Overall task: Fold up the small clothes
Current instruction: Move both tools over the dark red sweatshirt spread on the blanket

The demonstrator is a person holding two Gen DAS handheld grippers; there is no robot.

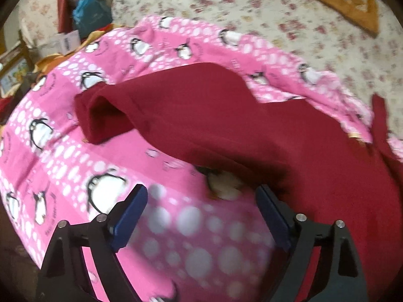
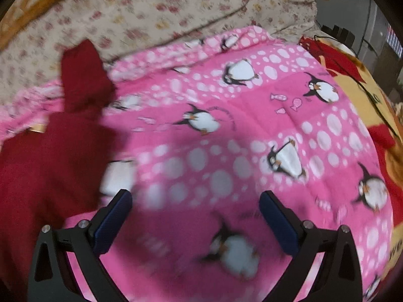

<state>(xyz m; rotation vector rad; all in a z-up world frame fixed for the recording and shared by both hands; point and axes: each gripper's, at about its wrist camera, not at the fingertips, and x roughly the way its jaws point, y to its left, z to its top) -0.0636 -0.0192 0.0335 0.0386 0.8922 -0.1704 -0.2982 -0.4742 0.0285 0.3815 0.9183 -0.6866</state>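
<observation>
A small dark red knit garment (image 1: 226, 115) lies spread on a pink penguin-print blanket (image 1: 63, 151) over a floral bedsheet (image 1: 277, 12), one sleeve reaching left and nothing visibly folded, so the task looks to be at its opening step. The left gripper (image 1: 201, 201) hovers at the garment's near edge with fingers wide and empty, while the right gripper (image 2: 195, 207), equally wide and empty, hangs over bare blanket beside the garment (image 2: 50, 163). The next move likely calls for closing on a hem or sleeve.
</observation>
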